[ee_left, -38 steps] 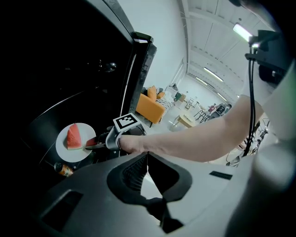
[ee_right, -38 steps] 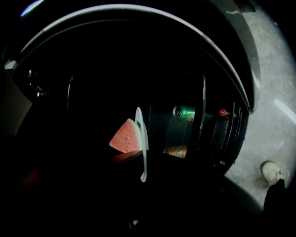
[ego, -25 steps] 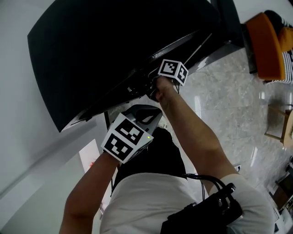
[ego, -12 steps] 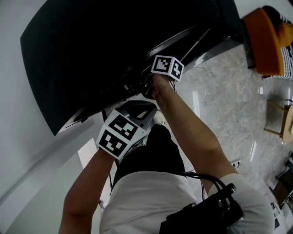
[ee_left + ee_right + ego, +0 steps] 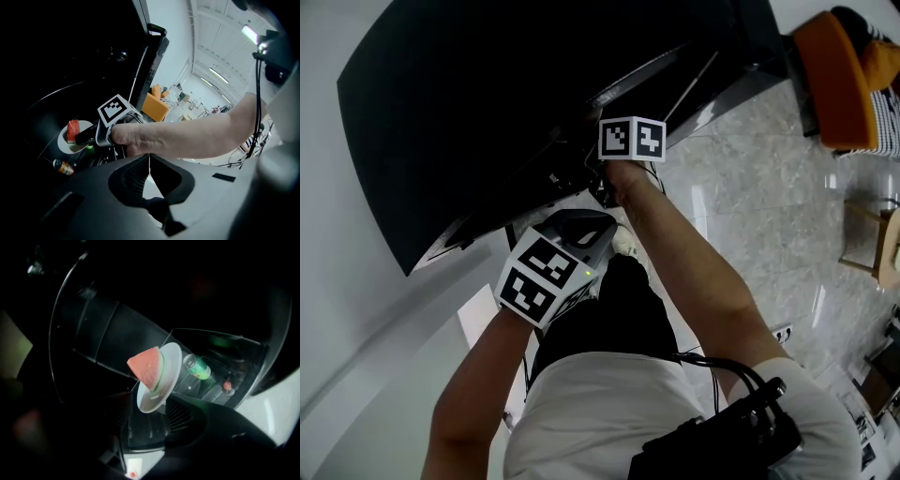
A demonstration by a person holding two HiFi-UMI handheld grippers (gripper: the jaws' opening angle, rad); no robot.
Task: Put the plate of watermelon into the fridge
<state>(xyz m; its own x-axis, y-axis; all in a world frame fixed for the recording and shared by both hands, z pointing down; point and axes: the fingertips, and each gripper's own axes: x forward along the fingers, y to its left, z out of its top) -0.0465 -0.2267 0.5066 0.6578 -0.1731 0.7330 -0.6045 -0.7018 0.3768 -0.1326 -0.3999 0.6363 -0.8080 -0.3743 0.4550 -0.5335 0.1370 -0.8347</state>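
A white plate (image 5: pixel 171 362) with a wedge of watermelon (image 5: pixel 146 366) sits inside the dark fridge (image 5: pixel 487 103), on a glass shelf. My right gripper (image 5: pixel 151 411) reaches into the fridge. Its jaws are opening, with the plate's near rim between them and the pads standing off it. The left gripper view shows the same plate (image 5: pixel 65 143) and watermelon (image 5: pixel 73 130) just past the right gripper's marker cube (image 5: pixel 115 108). My left gripper (image 5: pixel 149 157) hangs back outside the fridge, shut with nothing in it.
A green can (image 5: pixel 199 367) lies behind the plate in a clear bin, and another can (image 5: pixel 62 166) sits lower down. The open fridge door (image 5: pixel 150 70) stands to the right. An orange sofa (image 5: pixel 834 75) and a wooden stool (image 5: pixel 872 248) stand on the marble floor.
The right gripper's marker cube has shifted left and turned a little at the fridge opening. The left gripper has drifted slightly left.
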